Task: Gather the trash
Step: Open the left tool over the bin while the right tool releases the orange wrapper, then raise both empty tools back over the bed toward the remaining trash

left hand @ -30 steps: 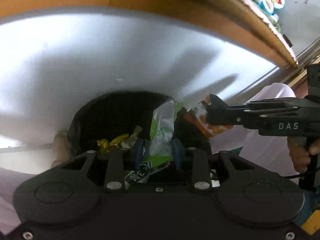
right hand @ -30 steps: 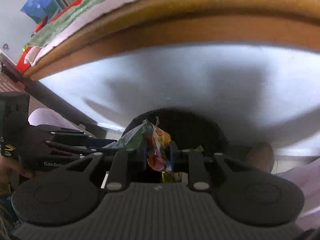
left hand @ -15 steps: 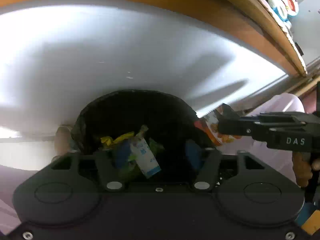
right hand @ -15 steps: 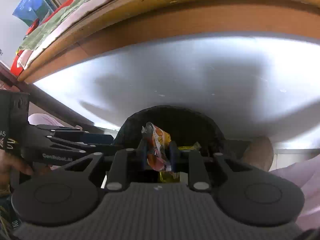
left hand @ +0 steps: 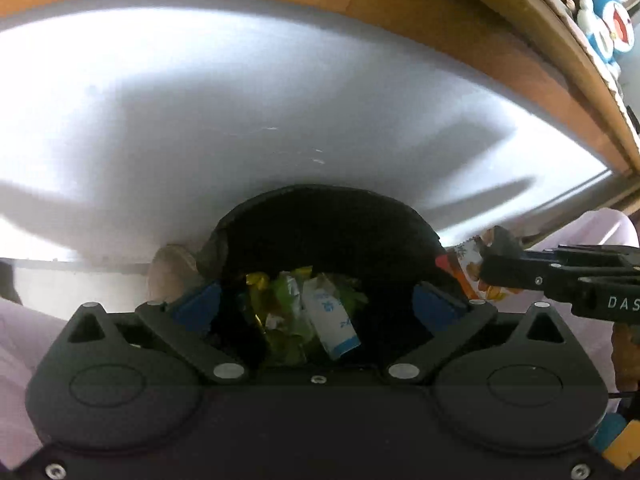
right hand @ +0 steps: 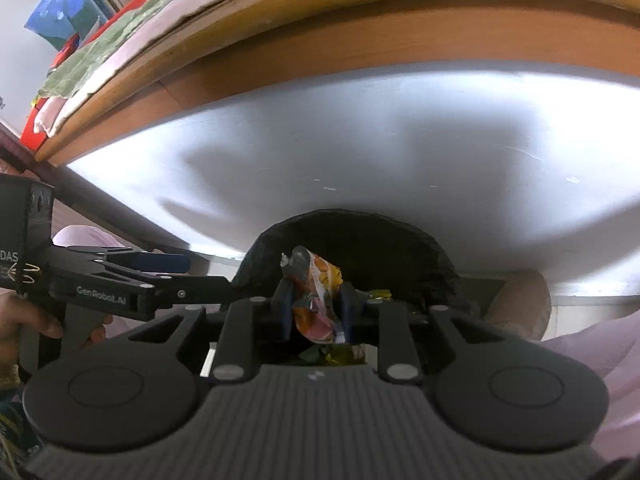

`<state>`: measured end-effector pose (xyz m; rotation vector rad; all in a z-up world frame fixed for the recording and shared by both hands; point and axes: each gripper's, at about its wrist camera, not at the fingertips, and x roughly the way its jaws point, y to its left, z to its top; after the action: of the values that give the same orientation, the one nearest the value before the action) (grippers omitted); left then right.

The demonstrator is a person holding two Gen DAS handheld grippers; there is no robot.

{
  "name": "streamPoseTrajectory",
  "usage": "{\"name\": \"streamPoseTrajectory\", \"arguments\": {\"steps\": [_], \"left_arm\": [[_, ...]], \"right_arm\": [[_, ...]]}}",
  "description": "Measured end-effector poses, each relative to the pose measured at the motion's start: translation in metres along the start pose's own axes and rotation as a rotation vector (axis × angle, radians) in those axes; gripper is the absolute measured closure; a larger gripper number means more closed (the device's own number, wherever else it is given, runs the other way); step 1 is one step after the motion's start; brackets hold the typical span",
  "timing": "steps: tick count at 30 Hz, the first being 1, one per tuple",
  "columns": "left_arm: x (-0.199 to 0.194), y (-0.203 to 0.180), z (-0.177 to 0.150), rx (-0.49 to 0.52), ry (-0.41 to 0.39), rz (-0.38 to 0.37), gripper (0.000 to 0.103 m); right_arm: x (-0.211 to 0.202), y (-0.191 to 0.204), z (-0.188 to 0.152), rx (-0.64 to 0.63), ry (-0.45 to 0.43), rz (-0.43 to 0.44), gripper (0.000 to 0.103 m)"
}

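A black-lined trash bin stands under the table, and both grippers hang over its mouth. My left gripper is opening wide with nothing between its blue pads. Below it in the bin lie a white and blue carton, green wrappers and a yellow foil wrapper. My right gripper is shut on an orange snack wrapper above the bin. That right gripper with its orange wrapper shows at the right of the left wrist view.
A wooden tabletop edge with a white underside arches over the bin. Books and a green cloth lie on the table; toy figures stand at its far end. The person's pink-clad legs flank the bin.
My left gripper opened wide and let go of the green wrapper, which dropped into the bin beside the carton. The right gripper stayed shut on the orange wrapper.
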<state>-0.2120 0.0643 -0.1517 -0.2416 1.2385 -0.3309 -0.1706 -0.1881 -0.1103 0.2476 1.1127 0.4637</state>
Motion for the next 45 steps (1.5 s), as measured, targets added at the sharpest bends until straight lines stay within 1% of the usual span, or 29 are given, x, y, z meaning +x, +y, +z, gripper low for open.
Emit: {"name": "streamPoseTrajectory", "arguments": {"steps": [5, 6, 8, 9, 10, 14, 18, 20, 24, 26, 29, 33, 37, 39, 40, 42, 43, 45], "left_arm": [[-0.004, 0.002, -0.001, -0.009, -0.01, -0.005, 0.0], [-0.006, 0.002, -0.001, -0.01, -0.016, -0.01, 0.0], [-0.01, 0.002, -0.002, -0.014, -0.028, -0.009, 0.0], [-0.013, 0.002, -0.001, -0.015, -0.034, -0.006, 0.0], [-0.015, 0.002, 0.0, -0.015, -0.04, 0.001, 0.0], [-0.017, 0.004, -0.001, -0.016, -0.04, 0.029, 0.0], [-0.016, 0.006, -0.001, -0.012, -0.024, 0.04, 0.0], [-0.016, 0.004, -0.001, 0.0, -0.017, 0.042, 0.0], [-0.015, -0.001, -0.001, 0.013, -0.022, 0.018, 0.0], [-0.021, -0.004, 0.001, 0.015, -0.038, 0.009, 0.0], [-0.04, -0.011, 0.005, 0.031, -0.076, 0.001, 0.0], [-0.071, -0.026, 0.015, 0.068, -0.129, -0.037, 0.0], [-0.106, -0.04, 0.03, 0.105, -0.196, -0.092, 0.0], [-0.121, -0.05, 0.036, 0.146, -0.242, -0.069, 0.0], [-0.128, -0.053, 0.039, 0.157, -0.261, -0.061, 0.0], [-0.141, -0.058, 0.046, 0.165, -0.298, -0.082, 0.0], [-0.147, -0.06, 0.051, 0.162, -0.316, -0.101, 0.0], [-0.157, -0.064, 0.057, 0.161, -0.353, -0.114, 0.0]], "right_arm": [[0.004, 0.006, 0.005, -0.021, -0.001, 0.008, 0.075], [0.005, 0.007, 0.006, -0.024, -0.001, 0.008, 0.069], [0.005, 0.006, 0.008, -0.021, -0.008, -0.008, 0.044], [0.005, 0.006, 0.009, -0.019, -0.011, -0.021, 0.029], [0.003, 0.006, 0.01, -0.017, -0.014, -0.031, 0.018], [0.0, 0.004, 0.012, -0.014, -0.017, -0.064, 0.013], [-0.004, -0.003, 0.014, 0.015, -0.019, -0.081, 0.001], [-0.006, -0.004, 0.013, 0.025, -0.02, -0.087, 0.0], [-0.011, -0.005, 0.011, 0.032, -0.01, -0.104, 0.0], [-0.017, -0.003, 0.013, 0.023, -0.01, -0.102, 0.0], [-0.03, 0.005, 0.018, -0.011, -0.035, -0.093, 0.0], [-0.059, 0.013, 0.027, -0.053, -0.115, -0.089, 0.0], [-0.089, 0.012, 0.038, -0.052, -0.206, -0.073, 0.0], [-0.102, 0.01, 0.045, -0.053, -0.255, -0.07, 0.0], [-0.106, 0.008, 0.049, -0.052, -0.273, -0.086, 0.0], [-0.113, 0.007, 0.055, -0.05, -0.306, -0.116, 0.0], [-0.117, 0.006, 0.058, -0.051, -0.326, -0.116, 0.0], [-0.122, 0.005, 0.064, -0.055, -0.357, -0.1, 0.0]]}}
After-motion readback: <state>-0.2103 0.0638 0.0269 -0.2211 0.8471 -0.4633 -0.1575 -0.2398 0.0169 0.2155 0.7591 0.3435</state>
